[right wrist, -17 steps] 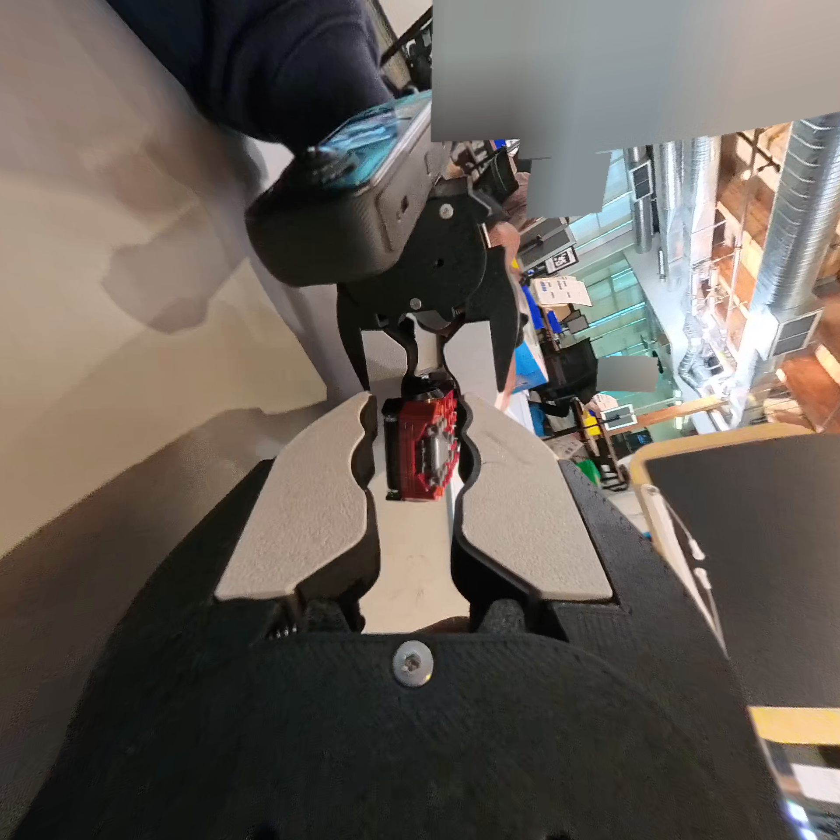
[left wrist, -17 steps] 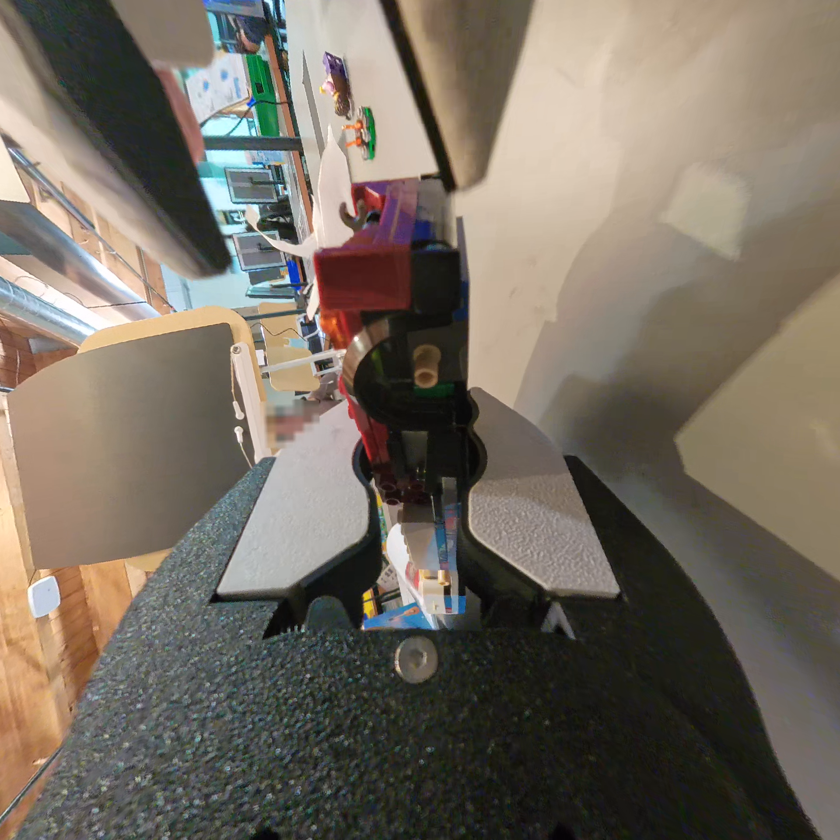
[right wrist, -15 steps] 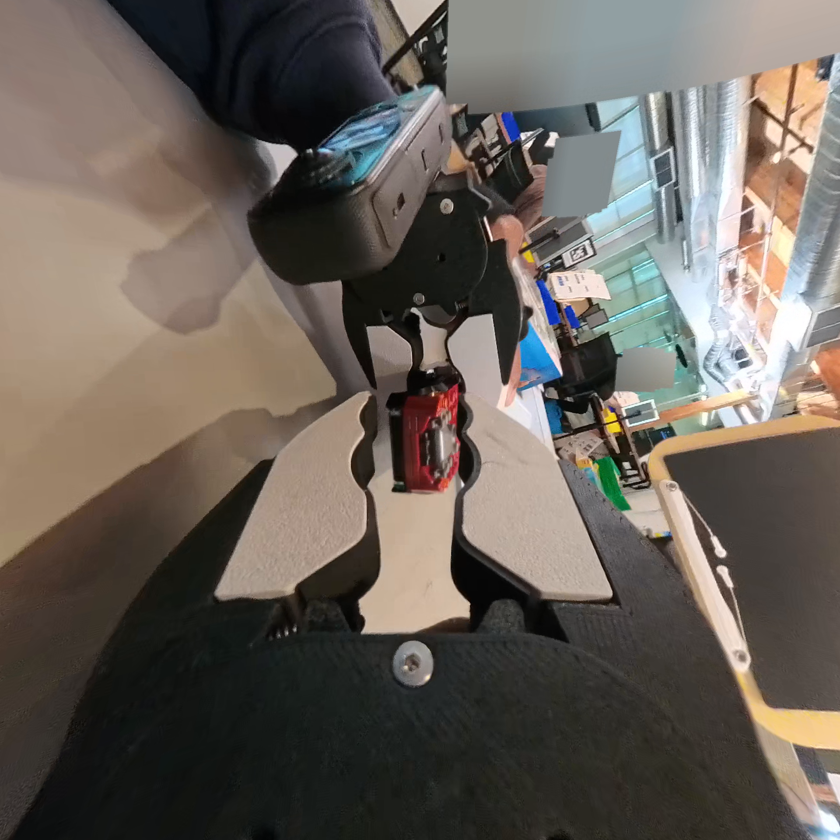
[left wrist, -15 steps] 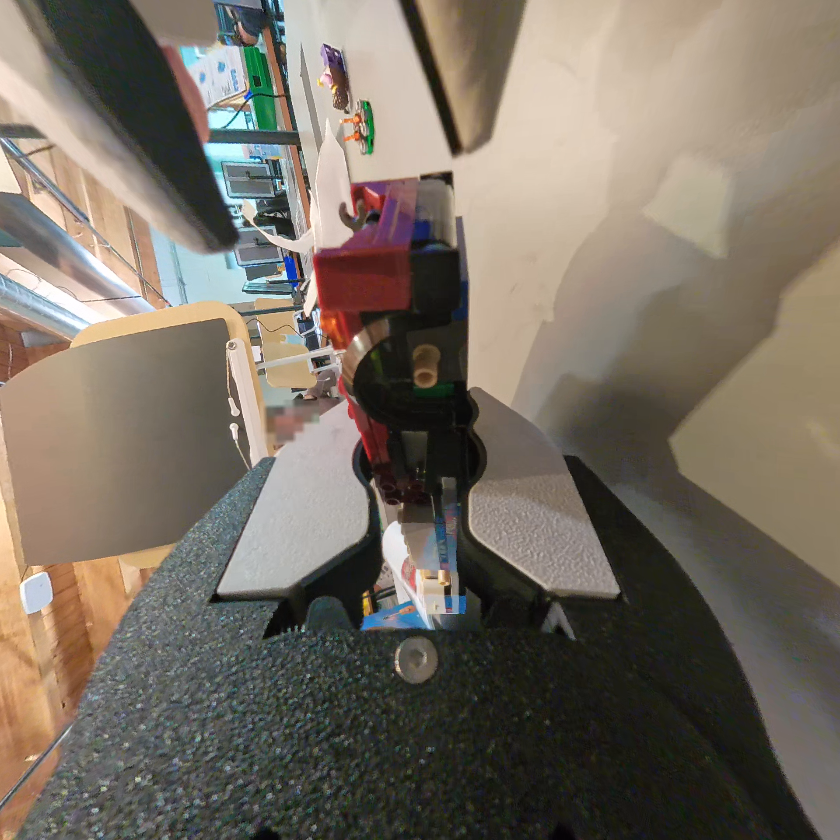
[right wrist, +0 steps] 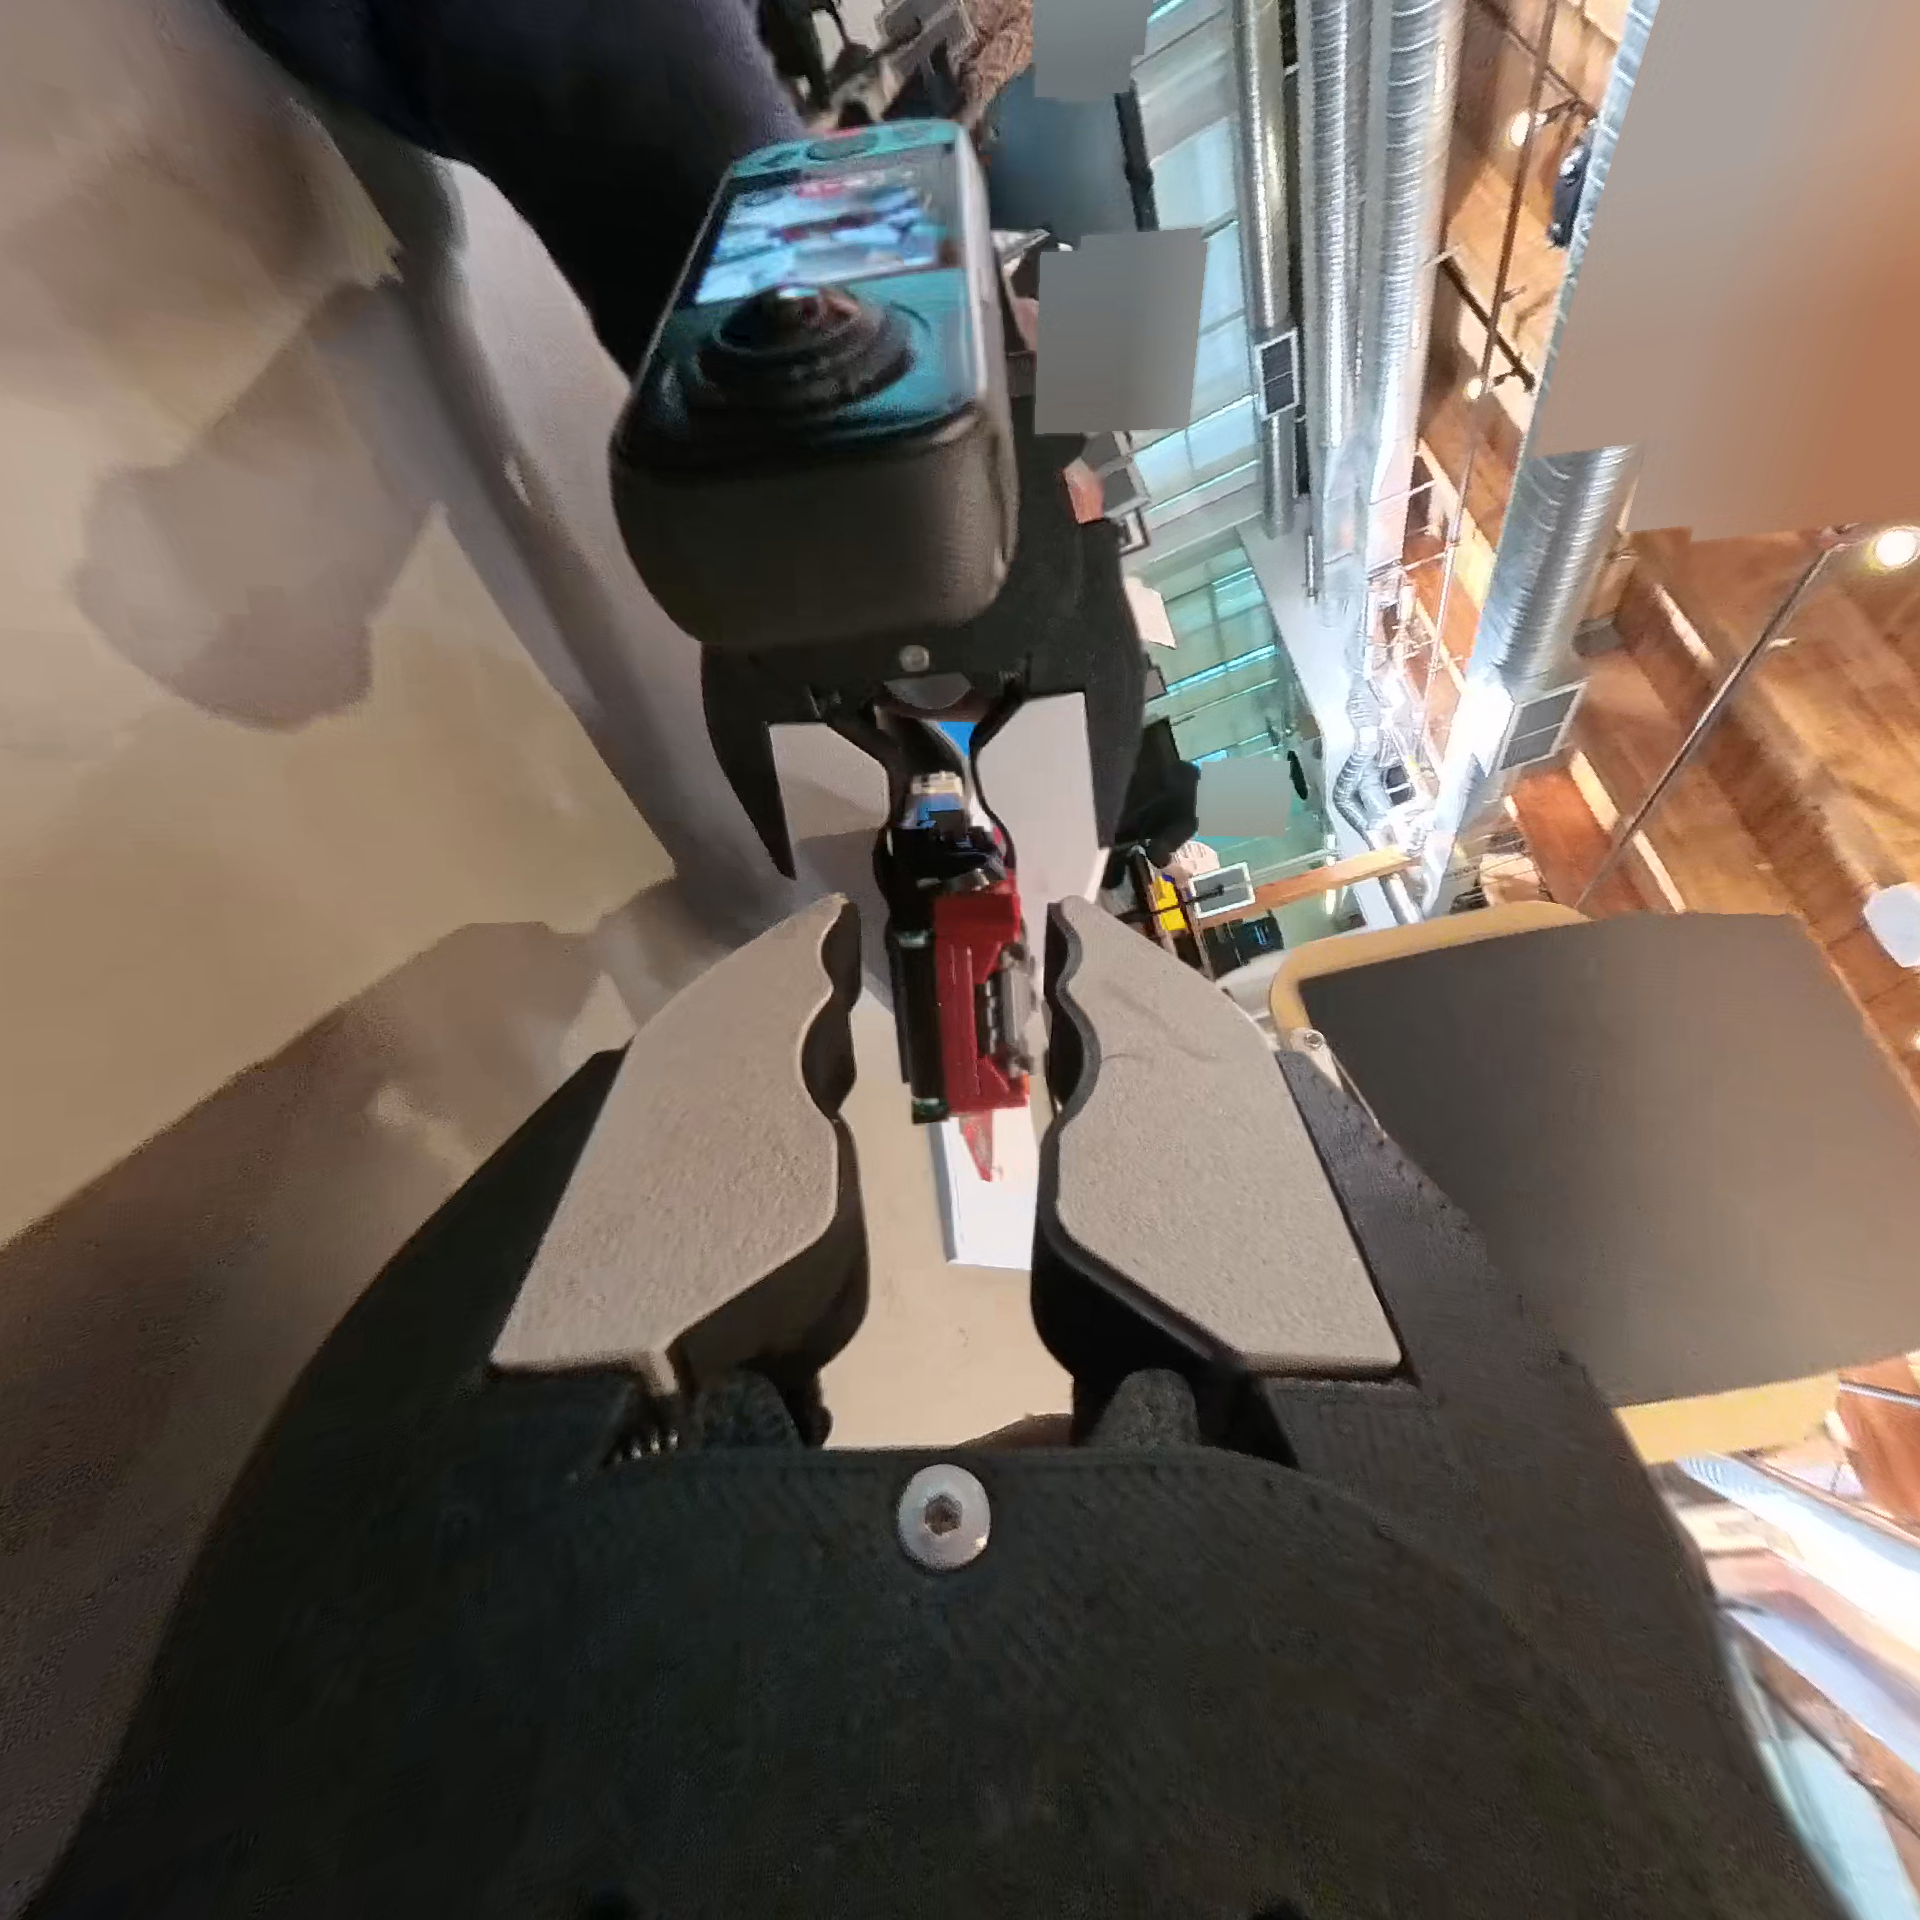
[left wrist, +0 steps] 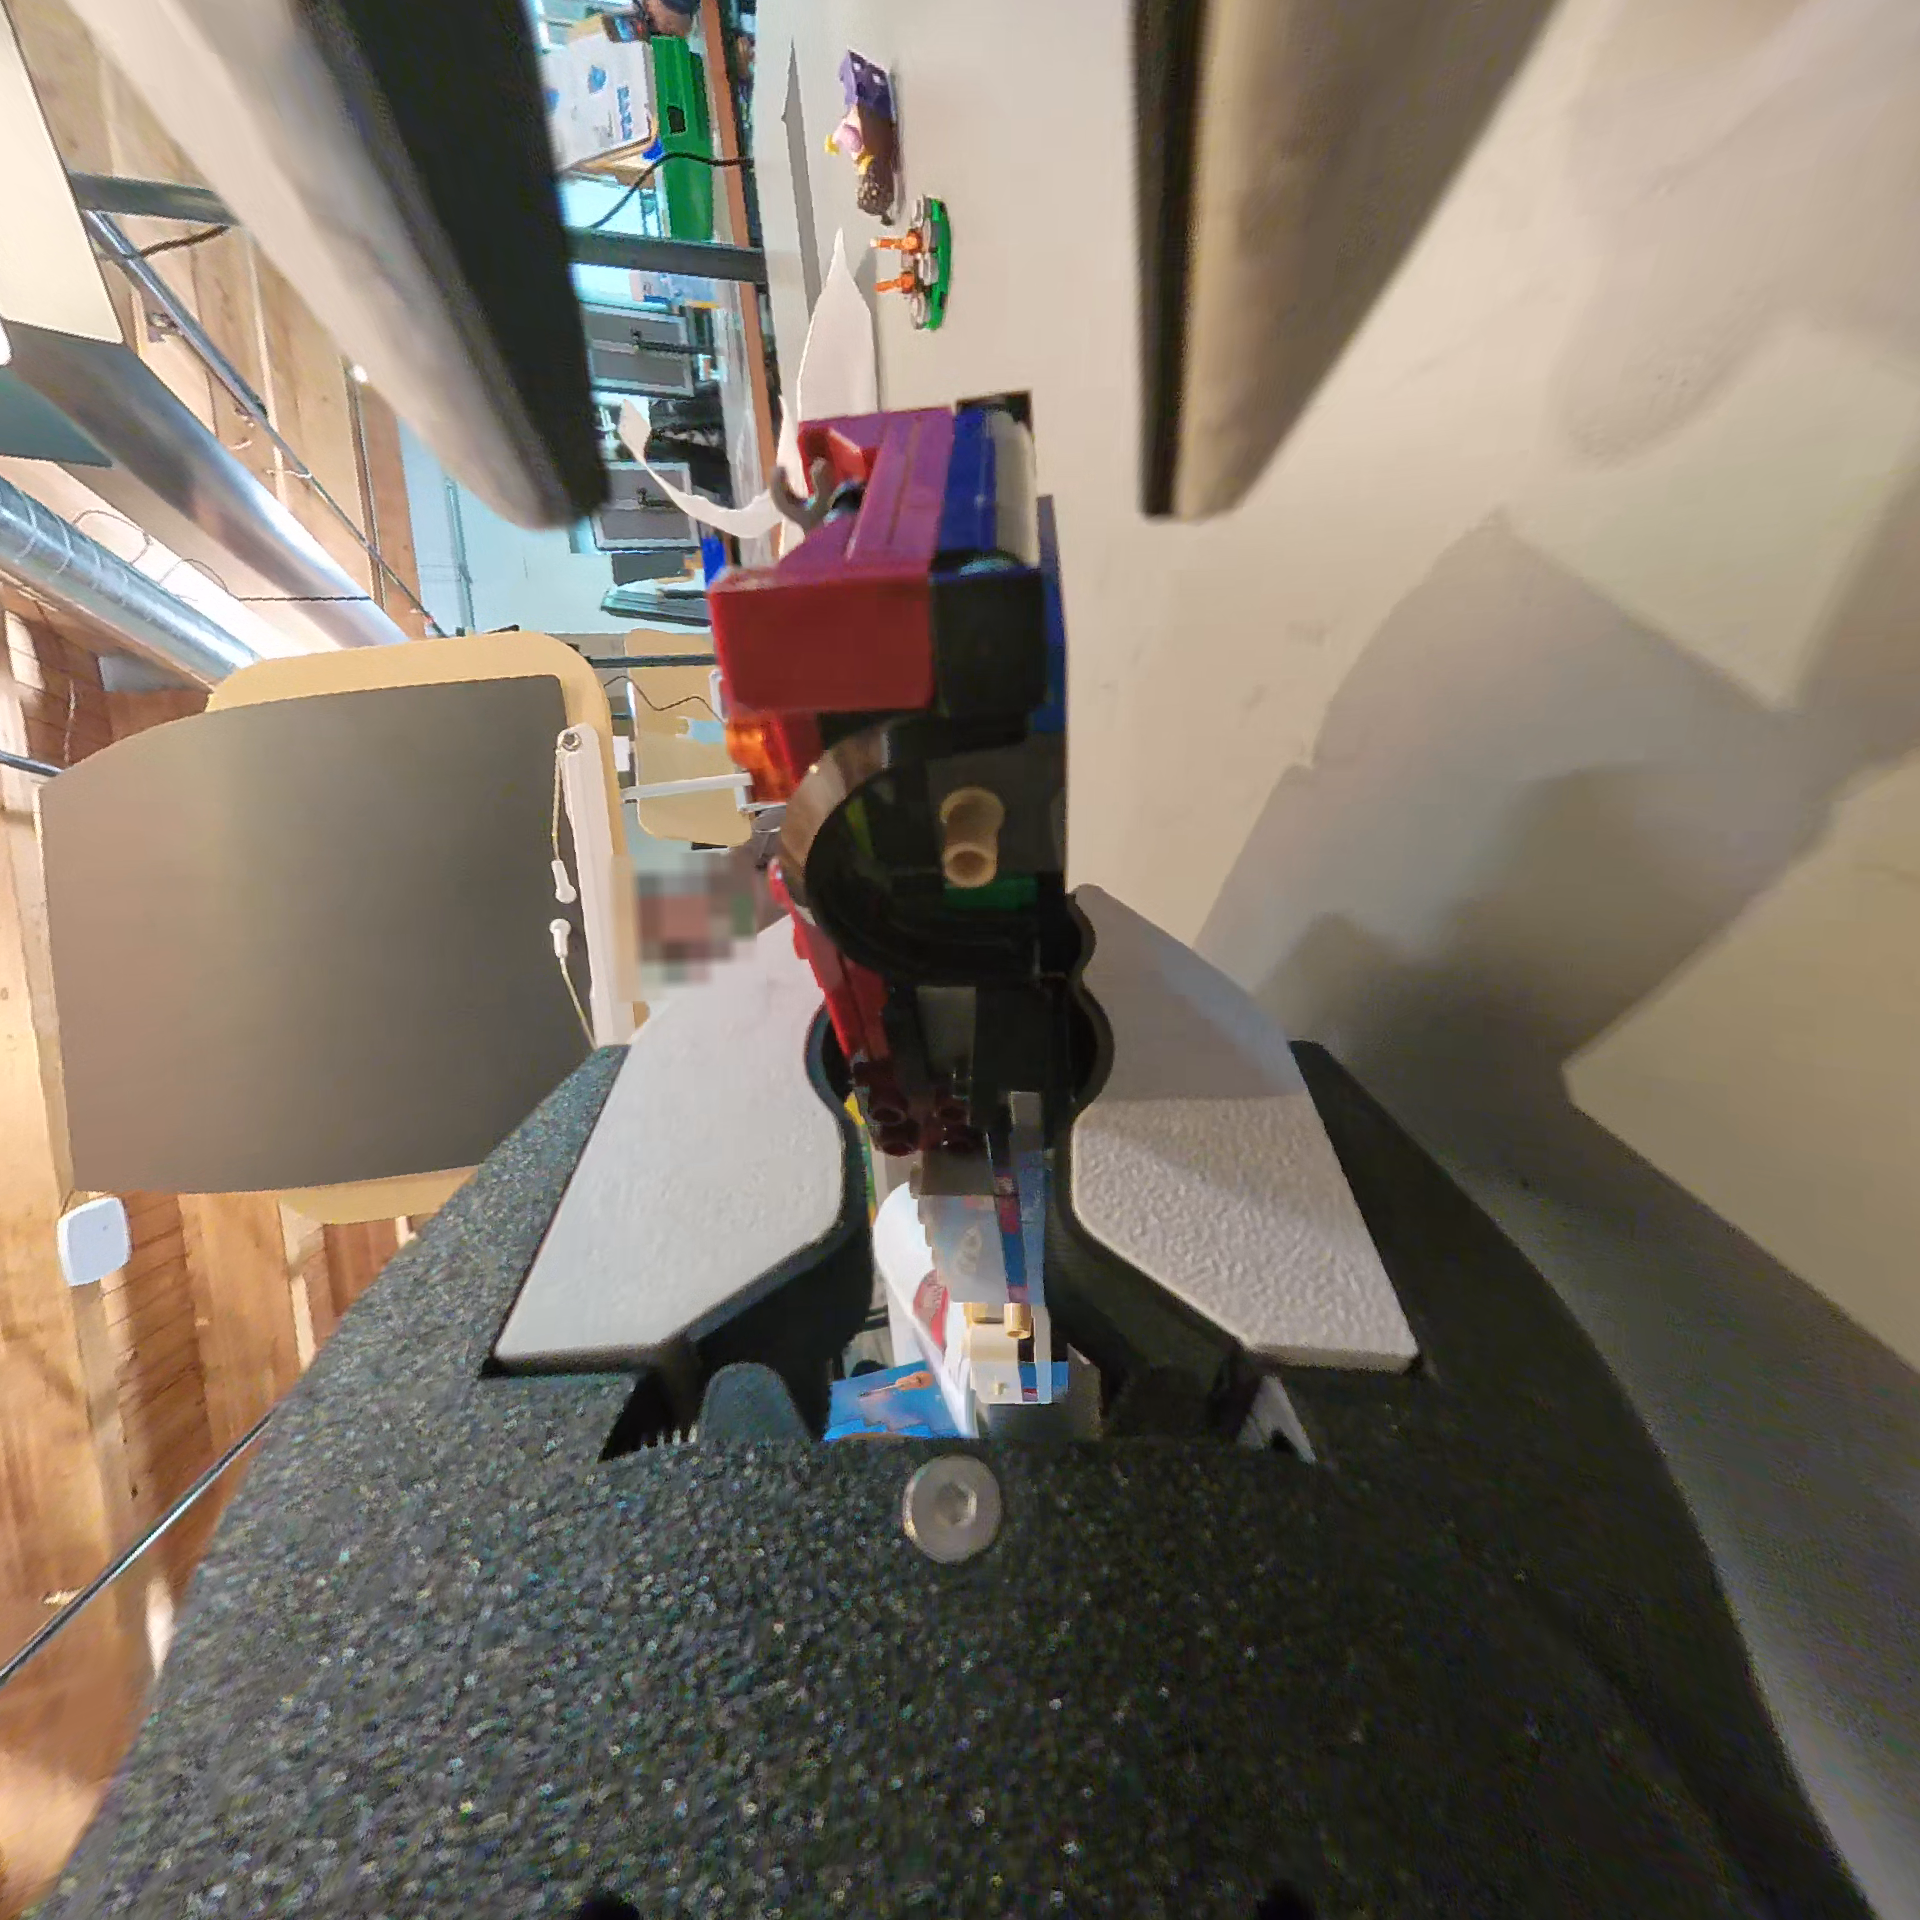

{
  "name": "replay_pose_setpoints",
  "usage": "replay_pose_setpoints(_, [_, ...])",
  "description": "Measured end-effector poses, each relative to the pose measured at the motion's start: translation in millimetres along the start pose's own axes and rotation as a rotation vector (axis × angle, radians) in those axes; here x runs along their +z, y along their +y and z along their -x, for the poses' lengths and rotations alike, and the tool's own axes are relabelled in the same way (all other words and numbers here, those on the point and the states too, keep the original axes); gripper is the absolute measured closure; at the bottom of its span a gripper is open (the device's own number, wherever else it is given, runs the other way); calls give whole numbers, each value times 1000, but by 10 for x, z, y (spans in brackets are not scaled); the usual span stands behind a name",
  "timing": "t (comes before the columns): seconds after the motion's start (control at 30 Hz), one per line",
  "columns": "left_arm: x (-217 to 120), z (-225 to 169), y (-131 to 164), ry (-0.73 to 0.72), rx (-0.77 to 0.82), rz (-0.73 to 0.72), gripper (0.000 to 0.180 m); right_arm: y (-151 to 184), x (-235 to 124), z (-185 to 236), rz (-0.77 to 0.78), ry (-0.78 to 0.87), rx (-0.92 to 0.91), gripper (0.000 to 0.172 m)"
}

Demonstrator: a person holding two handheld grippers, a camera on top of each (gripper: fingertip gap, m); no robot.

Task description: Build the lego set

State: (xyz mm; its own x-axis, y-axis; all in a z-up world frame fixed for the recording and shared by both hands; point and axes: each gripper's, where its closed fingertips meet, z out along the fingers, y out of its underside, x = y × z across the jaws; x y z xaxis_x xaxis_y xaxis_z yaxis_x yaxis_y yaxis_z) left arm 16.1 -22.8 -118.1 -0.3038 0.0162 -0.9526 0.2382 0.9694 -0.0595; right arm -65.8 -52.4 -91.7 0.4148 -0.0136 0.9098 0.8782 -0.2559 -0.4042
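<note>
While the left tool clamps the brick model | right tool open around its red end, gaps visible.

The toy-brick model is mostly dark red and black, with a purple strip and a blue edge along its far end, a translucent orange piece on one side, a tan peg and a small green brick near its middle. The left gripper clamped on it has a speckled black body and pale grey textured fingers. The right gripper has the same black and pale grey. The table is off-white. A small round plate far off is green with orange bits, beside a purple and brown figure. The camera has a teal and black casing.
</note>
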Motion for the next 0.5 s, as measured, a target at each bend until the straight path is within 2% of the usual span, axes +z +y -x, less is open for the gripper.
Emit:
replay_pose_setpoints(0.07, [4,-16,19,-9,18,13,145,11,10,-4,12,-5,36,138])
replay_pose_setpoints(0.2, [12,-107,34,6,95,28,144,159,-8,-11,67,-86,232,134])
replay_pose_setpoints(0.3, [-15,-228,30,35,269,35,144,282,-88,54,109,-128,221,134])
replay_pose_setpoints(0.5, [-86,-398,2,175,318,65,141,517,-171,259,213,-252,205,136])
